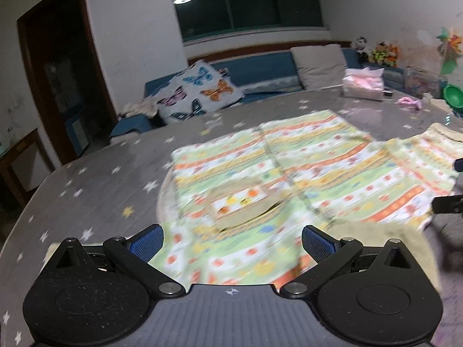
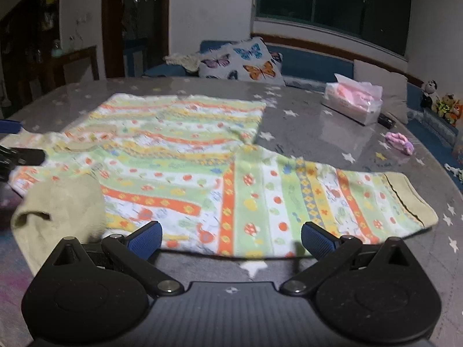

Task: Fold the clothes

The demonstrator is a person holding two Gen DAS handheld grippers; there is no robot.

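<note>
A striped green, orange and white child's shirt (image 1: 289, 173) with tan cuffs lies on the grey star-patterned table (image 1: 95, 190). In the right wrist view the shirt (image 2: 179, 156) is spread flat, one sleeve with a tan cuff (image 2: 411, 202) reaching right and another tan cuff (image 2: 63, 205) at the near left. My left gripper (image 1: 233, 244) is open and empty over the shirt's near edge. My right gripper (image 2: 231, 241) is open and empty at the near hem. The other gripper's tip shows at each view's edge (image 1: 448, 204).
A tissue box (image 2: 351, 102) and a pink cloth item (image 2: 400, 141) sit on the table's far right. A green bowl (image 1: 454, 95) is at the far edge. A blue sofa with a butterfly cushion (image 1: 199, 91) stands behind the table.
</note>
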